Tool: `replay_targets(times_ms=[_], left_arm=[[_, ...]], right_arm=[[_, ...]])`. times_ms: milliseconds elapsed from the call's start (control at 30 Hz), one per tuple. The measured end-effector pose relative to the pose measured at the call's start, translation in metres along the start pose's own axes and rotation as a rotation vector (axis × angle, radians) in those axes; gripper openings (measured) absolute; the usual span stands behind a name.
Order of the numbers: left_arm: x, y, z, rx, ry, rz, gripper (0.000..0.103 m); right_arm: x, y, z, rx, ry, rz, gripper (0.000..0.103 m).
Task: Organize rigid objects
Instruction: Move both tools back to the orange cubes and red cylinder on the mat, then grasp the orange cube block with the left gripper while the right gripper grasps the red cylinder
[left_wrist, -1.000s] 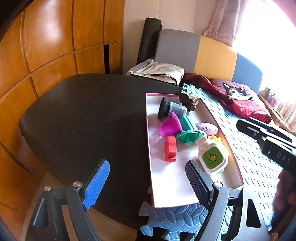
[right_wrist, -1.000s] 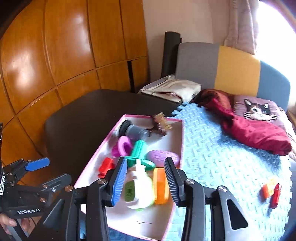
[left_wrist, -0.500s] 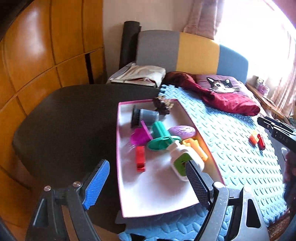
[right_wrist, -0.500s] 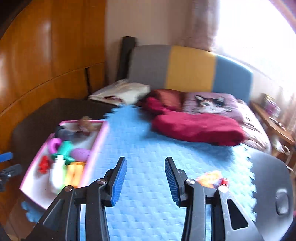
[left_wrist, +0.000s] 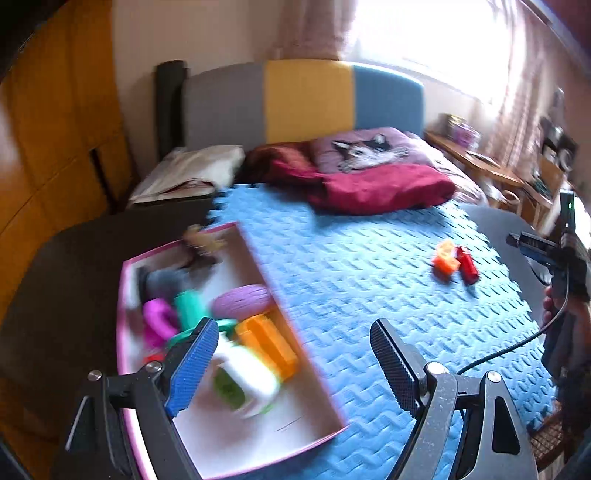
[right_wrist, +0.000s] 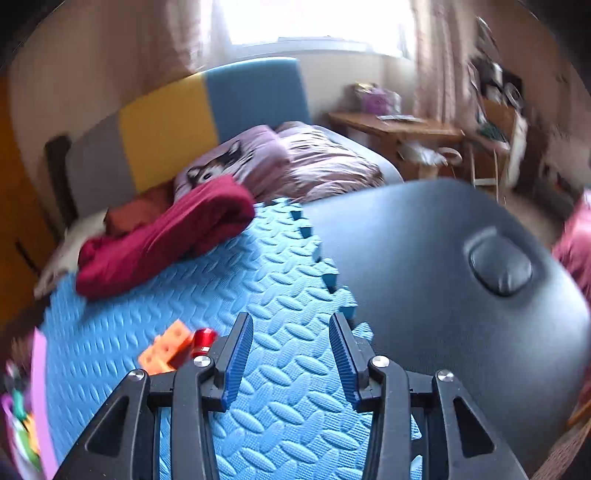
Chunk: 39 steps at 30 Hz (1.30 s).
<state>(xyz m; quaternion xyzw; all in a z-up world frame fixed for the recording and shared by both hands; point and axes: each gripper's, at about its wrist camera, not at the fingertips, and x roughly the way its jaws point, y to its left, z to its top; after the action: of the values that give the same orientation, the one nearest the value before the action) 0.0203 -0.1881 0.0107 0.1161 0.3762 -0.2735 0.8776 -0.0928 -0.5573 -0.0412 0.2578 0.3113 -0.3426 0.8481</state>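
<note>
A pink-rimmed white tray (left_wrist: 314, 435) lies on the blue foam mat (left_wrist: 351, 280) and holds several plastic toys: a purple oval (left_wrist: 242, 298), an orange block (left_wrist: 267, 343), a white and green bottle (left_wrist: 245, 376). An orange block (left_wrist: 446, 261) and a red cylinder (left_wrist: 468, 265) lie loose on the mat at the right. My left gripper (left_wrist: 291, 360) is open and empty over the tray's right rim. My right gripper (right_wrist: 291, 356) is open and empty above the mat, just right of the orange block (right_wrist: 166, 350) and red cylinder (right_wrist: 203, 340).
A dark red cloth (left_wrist: 373, 184) and a cat-print pillow (left_wrist: 369, 147) lie at the mat's far end. A dark padded surface (right_wrist: 443, 266) borders the mat on the right. Wooden panels (left_wrist: 55, 129) stand at the left. A wooden desk (right_wrist: 395, 129) stands beyond.
Both grippers have swung to the right. The left view moved from the tray toward the mat; the right gripper moved from over the tray to beside the loose orange block and red cylinder.
</note>
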Motion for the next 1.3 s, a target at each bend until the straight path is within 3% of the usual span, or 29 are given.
replay_targets(times_ms=[133, 400, 633, 967, 1100, 1133, 1167, 1200, 1300], left_arm=[[0.028, -0.042, 0.012, 0.065, 0.038, -0.075, 0.084], [0.080, -0.107, 0.028, 0.177, 0.107, -0.165, 0.069], [0.114, -0.159, 0.044, 0.282, 0.107, -0.214, 0.071], [0.165, -0.195, 0.057, 0.396, 0.134, -0.238, 0.072], [0.180, -0.200, 0.062, 0.413, 0.131, -0.280, 0.071], [0.185, -0.201, 0.062, 0.413, 0.136, -0.288, 0.069], [0.190, -0.201, 0.062, 0.409, 0.144, -0.295, 0.053], [0.194, -0.201, 0.061, 0.401, 0.166, -0.309, 0.044], [0.189, -0.194, 0.058, 0.363, 0.153, -0.324, 0.043]], right_arm=[[0.002, -0.013, 0.001, 0.082, 0.036, 0.023, 0.043], [0.010, -0.008, -0.004, 0.082, 0.094, 0.063, 0.043], [0.013, -0.010, -0.005, 0.113, 0.122, 0.091, 0.043], [0.015, -0.007, -0.004, 0.112, 0.140, 0.122, 0.043], [0.017, -0.007, -0.004, 0.114, 0.147, 0.126, 0.043], [0.019, -0.006, -0.004, 0.114, 0.152, 0.127, 0.043], [0.020, -0.006, -0.005, 0.113, 0.155, 0.127, 0.043], [0.021, -0.006, -0.005, 0.110, 0.158, 0.126, 0.043], [0.022, -0.004, -0.006, 0.101, 0.164, 0.145, 0.043]])
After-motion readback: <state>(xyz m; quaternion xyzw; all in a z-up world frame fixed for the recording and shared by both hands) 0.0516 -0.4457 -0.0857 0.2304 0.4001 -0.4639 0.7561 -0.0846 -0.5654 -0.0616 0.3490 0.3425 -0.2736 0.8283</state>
